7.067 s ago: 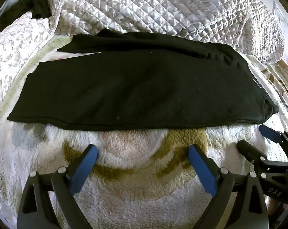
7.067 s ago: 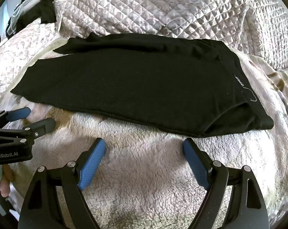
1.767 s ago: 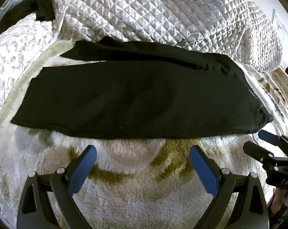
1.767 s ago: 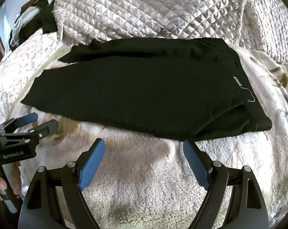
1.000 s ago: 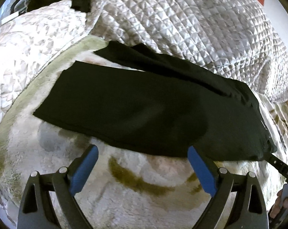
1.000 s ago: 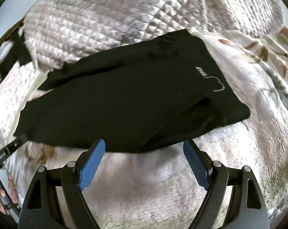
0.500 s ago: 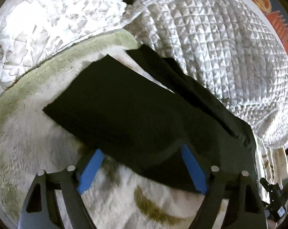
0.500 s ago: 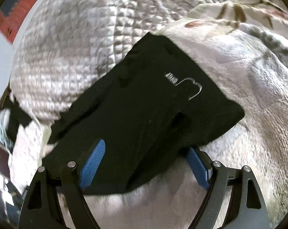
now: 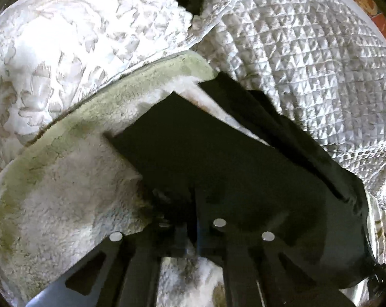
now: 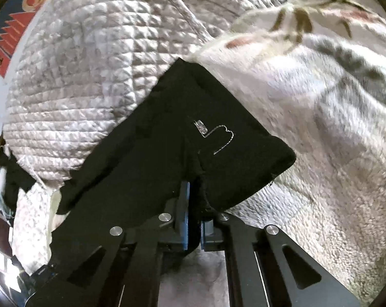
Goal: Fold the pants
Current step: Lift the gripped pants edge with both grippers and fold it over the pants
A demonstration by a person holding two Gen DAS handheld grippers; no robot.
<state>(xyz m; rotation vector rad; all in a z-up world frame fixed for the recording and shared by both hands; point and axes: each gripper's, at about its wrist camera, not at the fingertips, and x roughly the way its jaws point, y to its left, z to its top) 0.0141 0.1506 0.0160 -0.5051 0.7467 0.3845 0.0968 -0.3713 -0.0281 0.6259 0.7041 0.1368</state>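
The black pants [image 9: 244, 168] lie folded lengthwise on a fluffy cream blanket [image 9: 60, 194]. In the left wrist view my left gripper [image 9: 193, 220] is shut on the near edge of the pants close to the leg cuffs, its fingertips buried in the dark cloth. In the right wrist view my right gripper [image 10: 194, 215] is shut on the near edge of the pants [image 10: 167, 158] at the waist end, just below the small white logo [image 10: 216, 135]. The cloth bunches and lifts slightly at both grips.
A grey quilted duvet [image 9: 308, 58] is heaped along the far side of the pants, also in the right wrist view [image 10: 90, 51]. A white patterned cover [image 9: 52, 38] lies at the far left. A leaf-print blanket [image 10: 333, 76] spreads to the right. Another dark garment [image 10: 11, 179] lies far left.
Both grippers moved forward onto the near edge of the pants and closed on the cloth, the left near the cuffs, the right at the waist. They were open half a second ago.
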